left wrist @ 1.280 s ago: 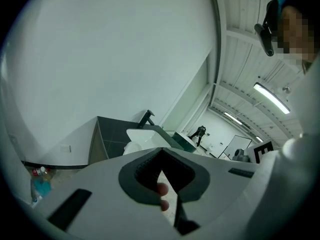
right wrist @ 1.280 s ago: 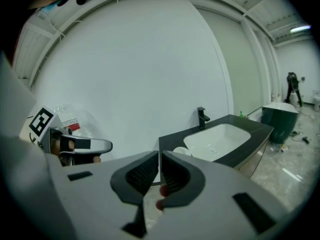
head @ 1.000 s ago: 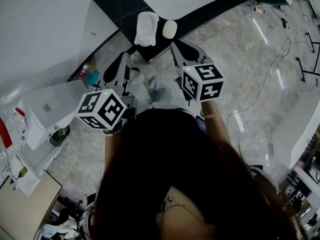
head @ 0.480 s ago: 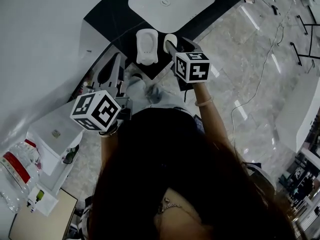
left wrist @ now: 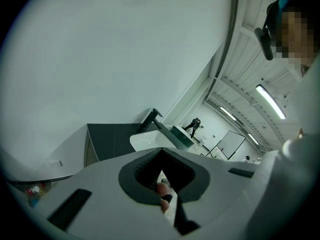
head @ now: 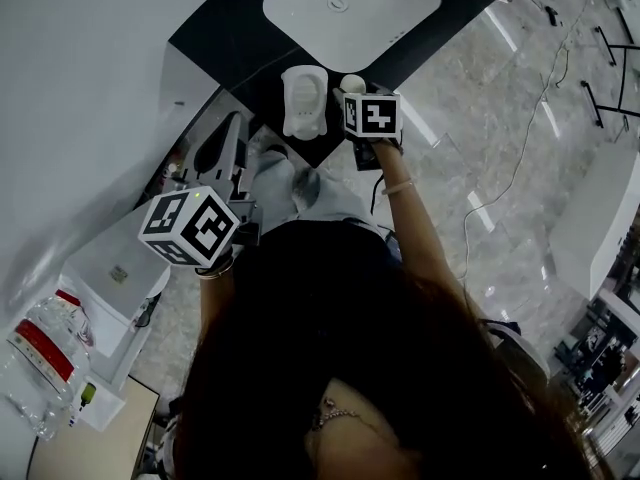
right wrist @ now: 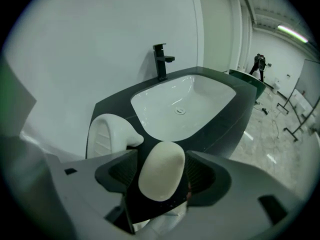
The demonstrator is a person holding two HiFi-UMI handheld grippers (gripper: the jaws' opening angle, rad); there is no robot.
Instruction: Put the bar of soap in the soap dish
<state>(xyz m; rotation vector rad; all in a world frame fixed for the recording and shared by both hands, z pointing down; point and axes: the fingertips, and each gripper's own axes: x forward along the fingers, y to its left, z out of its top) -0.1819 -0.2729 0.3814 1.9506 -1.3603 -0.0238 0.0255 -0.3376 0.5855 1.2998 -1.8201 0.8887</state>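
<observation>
A pale oval bar of soap (right wrist: 159, 159) lies on the dark counter (right wrist: 235, 119), just right of the white ridged soap dish (right wrist: 107, 134). My right gripper (right wrist: 162, 176) points down over the soap. Its jaws are opening, with the soap between them and a gap at the right pad. From the head view, the soap (head: 352, 83) shows just beyond the right gripper (head: 353, 94), beside the dish (head: 302, 101). My left gripper (head: 228, 150) hangs back below the counter's corner. In its own view the left gripper (left wrist: 161, 156) has its tips together and nothing between them.
A white basin (head: 350, 3) is set in the counter behind the dish, with a black tap (right wrist: 161, 59) at the wall. A white cabinet (head: 110, 268) and bottles (head: 40, 348) stand at the left. Marble floor with cables (head: 520, 168) lies to the right.
My right gripper has gone forward and down to the counter, tilting steeply, and its jaws have spread around the soap. The left gripper has drifted a little. The soap and dish have not moved.
</observation>
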